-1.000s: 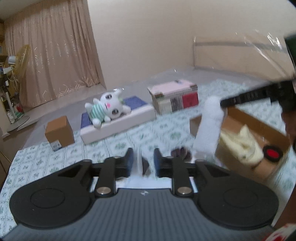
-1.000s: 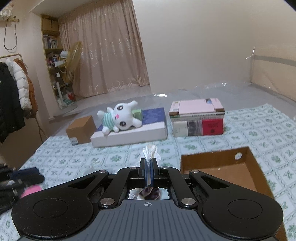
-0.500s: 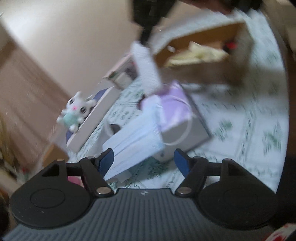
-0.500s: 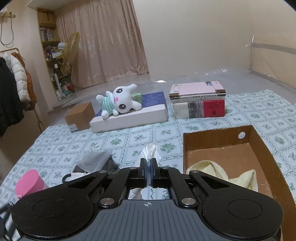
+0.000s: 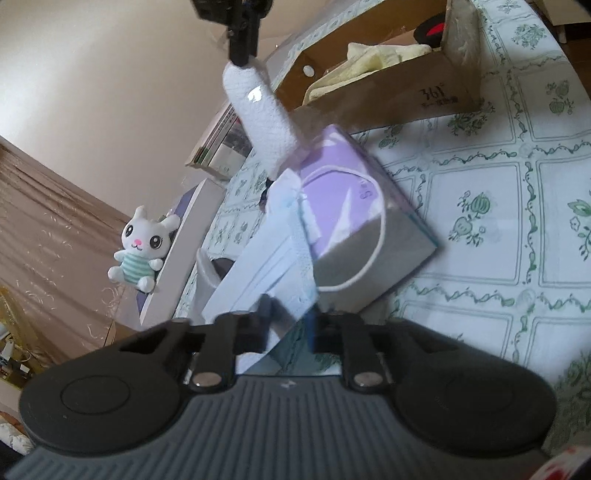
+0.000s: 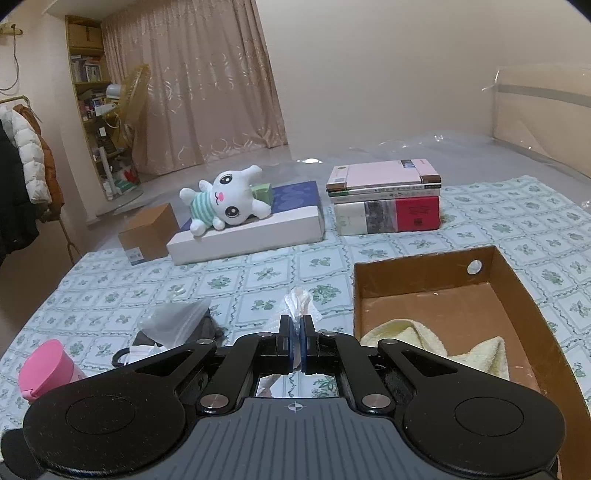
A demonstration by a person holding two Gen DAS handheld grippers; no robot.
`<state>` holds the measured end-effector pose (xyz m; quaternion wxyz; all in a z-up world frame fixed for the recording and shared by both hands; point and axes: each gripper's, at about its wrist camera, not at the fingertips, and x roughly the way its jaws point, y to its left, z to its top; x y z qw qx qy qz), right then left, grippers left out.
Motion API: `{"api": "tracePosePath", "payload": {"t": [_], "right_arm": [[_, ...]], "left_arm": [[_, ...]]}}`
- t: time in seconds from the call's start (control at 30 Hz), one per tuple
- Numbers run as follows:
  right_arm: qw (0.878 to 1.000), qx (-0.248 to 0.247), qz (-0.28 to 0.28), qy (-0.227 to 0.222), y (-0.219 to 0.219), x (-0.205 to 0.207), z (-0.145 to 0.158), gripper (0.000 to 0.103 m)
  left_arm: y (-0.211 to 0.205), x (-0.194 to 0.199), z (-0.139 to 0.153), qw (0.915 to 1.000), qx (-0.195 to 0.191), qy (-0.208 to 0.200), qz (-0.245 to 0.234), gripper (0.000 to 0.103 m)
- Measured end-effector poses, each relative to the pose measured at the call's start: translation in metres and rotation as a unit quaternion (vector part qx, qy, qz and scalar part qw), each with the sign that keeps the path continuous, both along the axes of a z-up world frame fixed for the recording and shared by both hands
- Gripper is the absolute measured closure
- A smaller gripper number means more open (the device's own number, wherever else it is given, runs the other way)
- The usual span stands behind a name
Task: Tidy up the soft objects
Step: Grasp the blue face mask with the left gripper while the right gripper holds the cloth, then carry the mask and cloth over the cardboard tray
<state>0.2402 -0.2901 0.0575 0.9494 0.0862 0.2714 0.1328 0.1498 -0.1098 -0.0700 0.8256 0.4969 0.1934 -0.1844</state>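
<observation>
From the tilted left wrist view, the plush rabbit sits at the far left on a flat white box, well apart from the work. The left gripper has its jaws set at a moderate gap around the near edge of a pale blue face mask; the fingers sit beside the fabric, but motion blur hides whether they actually press on it. The mask lies draped over a purple box, its ear loop curling across the box top. Above, the right gripper's black fingers hang a white rolled cloth whose lower end reaches down to the purple box's far corner. To the right stands the cardboard box with a yellow towel inside. In the right wrist view, a pink cup lies at the left edge, then a clear plastic bag on the green patterned cloth. The right gripper has its jaws nearly closed, pinching the white cloth, a crumpled tuft of which sticks up above the pads. To the right, the towel rests in the near left corner of the cardboard box, and stacked books lie behind.
</observation>
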Motion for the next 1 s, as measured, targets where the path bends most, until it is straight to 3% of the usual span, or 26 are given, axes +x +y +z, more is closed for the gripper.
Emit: {"api": "tracePosePath", "payload": {"t": [0.3, 0.57, 0.8, 1.0], "right_arm": [[1.0, 0.006, 0.002, -0.01, 0.002, -0.009, 0.01, 0.1], [0.999, 0.007, -0.008, -0.038, -0.011, -0.028, 0.039, 0.1], [0.998, -0.001, -0.029, -0.06, -0.038, -0.046, 0.059, 0.1], [0.996, -0.016, -0.057, -0.063, -0.073, -0.057, 0.062, 0.1]], "left_arm": [[0.011, -0.003, 0.051, 0.998, -0.054, -0.013, 0.029, 0.101], [0.007, 0.004, 0.12, 0.9856, -0.165, -0.007, 0.039, 0.101], [-0.013, 0.01, 0.161, 0.9724, -0.233, 0.002, 0.016, 0.101], [-0.049, 0.018, 0.17, 0.9689, -0.246, 0.007, -0.026, 0.101]]}}
